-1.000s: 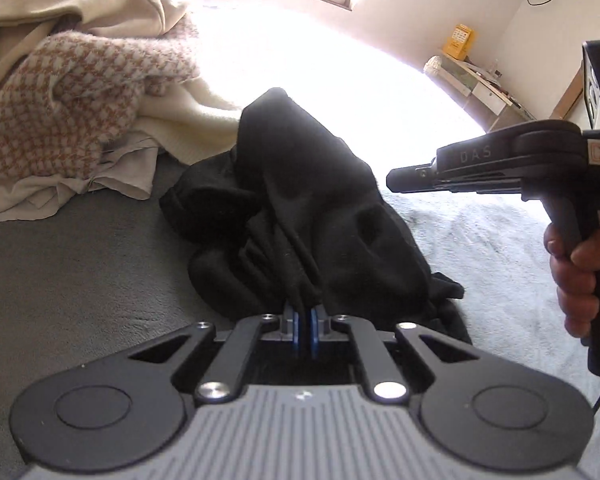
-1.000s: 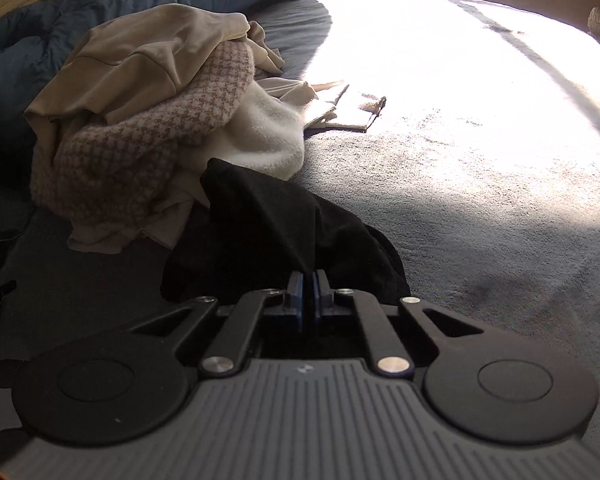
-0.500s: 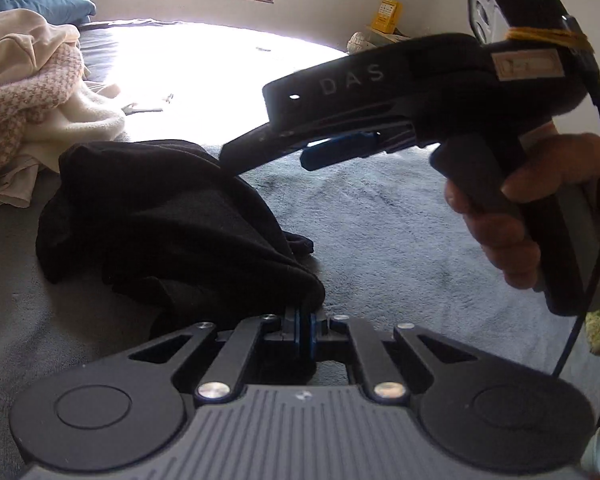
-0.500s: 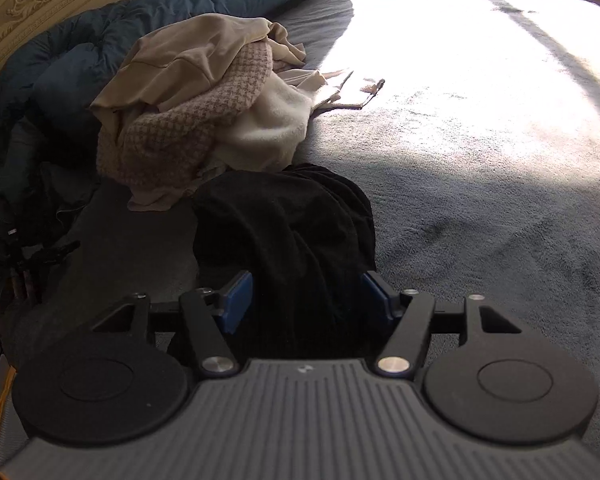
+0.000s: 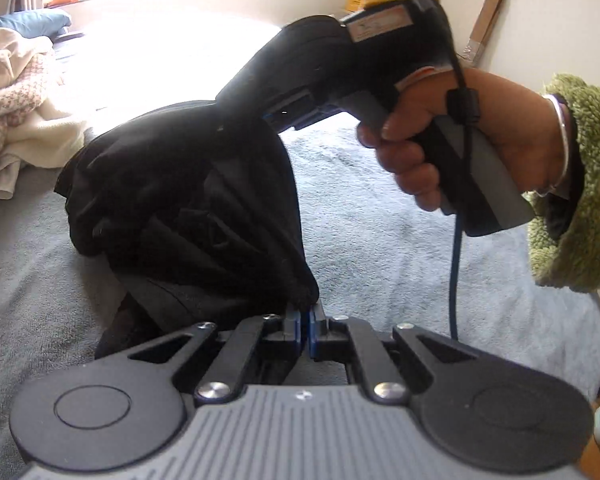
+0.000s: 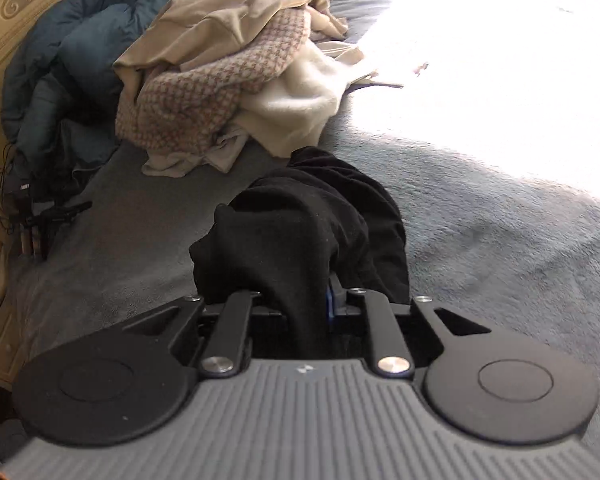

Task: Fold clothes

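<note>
A black garment (image 5: pixel 188 200) lies bunched on the grey bed cover (image 5: pixel 380 240). My left gripper (image 5: pixel 309 320) is shut on a pinched edge of it, low and close to the camera. In the left wrist view a person's hand (image 5: pixel 420 152) in a green fleece sleeve (image 5: pixel 580 200) holds the other gripper, whose fingers reach into the top of the cloth. From the right wrist view, my right gripper (image 6: pixel 300 308) has its jaws closing on a thick fold of the black garment (image 6: pixel 300 232), which fills the gap. Its left finger is hidden by the fabric.
A heap of beige, houndstooth and cream clothes (image 6: pixel 228 80) sits beyond the black garment. A blue duvet (image 6: pixel 60 60) lies along the headboard at the left. Strong sunlight washes out the far bed cover (image 6: pixel 500 60). Cables and dark items (image 6: pixel 32 216) lie at the bed's left edge.
The right gripper opened wide over the black garment, then closed on a fold of it. The left gripper, still pinching the edge, pulled the cloth sideways, and the right gripper now looms close above it.
</note>
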A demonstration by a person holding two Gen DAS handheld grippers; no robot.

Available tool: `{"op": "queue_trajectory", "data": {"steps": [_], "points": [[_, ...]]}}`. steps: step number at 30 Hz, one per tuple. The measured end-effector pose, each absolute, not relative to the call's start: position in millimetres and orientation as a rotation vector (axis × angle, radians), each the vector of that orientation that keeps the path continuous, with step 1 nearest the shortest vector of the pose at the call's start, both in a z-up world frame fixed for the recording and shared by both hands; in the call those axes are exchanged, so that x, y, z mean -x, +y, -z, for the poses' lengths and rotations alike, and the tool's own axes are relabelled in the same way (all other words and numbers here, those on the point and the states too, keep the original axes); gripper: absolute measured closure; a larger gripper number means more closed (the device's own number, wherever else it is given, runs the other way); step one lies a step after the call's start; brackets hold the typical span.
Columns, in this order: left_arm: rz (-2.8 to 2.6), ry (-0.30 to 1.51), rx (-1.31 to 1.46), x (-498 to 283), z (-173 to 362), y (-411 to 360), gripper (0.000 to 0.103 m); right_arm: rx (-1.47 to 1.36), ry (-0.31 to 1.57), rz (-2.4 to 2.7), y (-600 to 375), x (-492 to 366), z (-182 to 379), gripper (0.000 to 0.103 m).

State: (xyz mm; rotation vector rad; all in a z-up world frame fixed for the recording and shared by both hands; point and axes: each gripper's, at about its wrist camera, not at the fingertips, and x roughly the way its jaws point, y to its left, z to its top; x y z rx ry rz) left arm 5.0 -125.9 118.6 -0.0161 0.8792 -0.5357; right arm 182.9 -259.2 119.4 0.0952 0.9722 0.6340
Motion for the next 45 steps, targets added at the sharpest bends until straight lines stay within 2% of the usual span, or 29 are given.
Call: {"op": "queue_trajectory", "data": {"steps": [6, 10, 12, 13, 14, 15, 18, 22, 24, 29, 31, 32, 34, 35, 36, 37, 39, 45], "points": [[0.699, 0.966, 0.003, 25, -116, -154, 0.098, -0.268, 1.043, -0.373, -367, -120, -110, 0.09], [0.761, 1.081, 0.047, 40, -106, -162, 0.096, -0.393, 1.167, -0.194, -420, -71, -70, 0.089], [0.775, 1.117, 0.086, 49, -107, -158, 0.082, -0.452, 1.207, -0.135, -438, -51, -55, 0.085], [0.775, 1.124, 0.099, 51, -110, -154, 0.079, -0.463, 1.221, -0.116, -444, -43, -52, 0.081], [0.774, 1.13, 0.111, 52, -113, -151, 0.071, -0.467, 1.228, -0.101, -449, -36, -52, 0.073], [0.772, 1.136, 0.122, 54, -117, -148, 0.063, -0.46, 1.227, -0.09, -454, -28, -55, 0.069], [0.741, 1.117, 0.136, 55, -135, -131, 0.057, -0.408, 1.206, -0.048, -466, -9, -74, 0.061], [0.656, 1.02, 0.141, 18, -155, -122, 0.045, -0.38, 1.121, -0.066, -472, 3, -107, 0.056], [0.602, 0.968, 0.123, 1, -159, -121, 0.031, -0.378, 1.072, -0.12, -461, -6, -119, 0.048], [0.468, 0.927, 0.047, -53, -137, -129, 0.024, -0.319, 0.986, -0.281, -403, -58, -122, 0.032], [0.449, 0.954, 0.028, -71, -119, -133, 0.025, -0.293, 0.98, -0.305, -383, -76, -113, 0.029], [0.446, 0.976, 0.03, -80, -109, -135, 0.029, -0.271, 0.99, -0.302, -373, -87, -108, 0.029], [0.446, 1.029, 0.049, -93, -92, -135, 0.057, -0.236, 1.023, -0.277, -361, -102, -98, 0.031], [0.436, 1.053, 0.062, -97, -88, -133, 0.084, -0.229, 1.038, -0.268, -360, -106, -93, 0.045], [0.413, 1.07, 0.087, -101, -82, -129, 0.094, -0.235, 1.047, -0.251, -364, -106, -91, 0.073], [0.393, 1.059, 0.115, -101, -83, -123, 0.094, -0.254, 1.046, -0.234, -370, -104, -92, 0.084], [0.367, 1.019, 0.143, -98, -90, -111, 0.096, -0.287, 1.036, -0.194, -384, -97, -96, 0.093], [0.31, 0.917, 0.195, -95, -136, -67, 0.097, -0.372, 0.996, -0.013, -441, -37, -131, 0.097]]}}
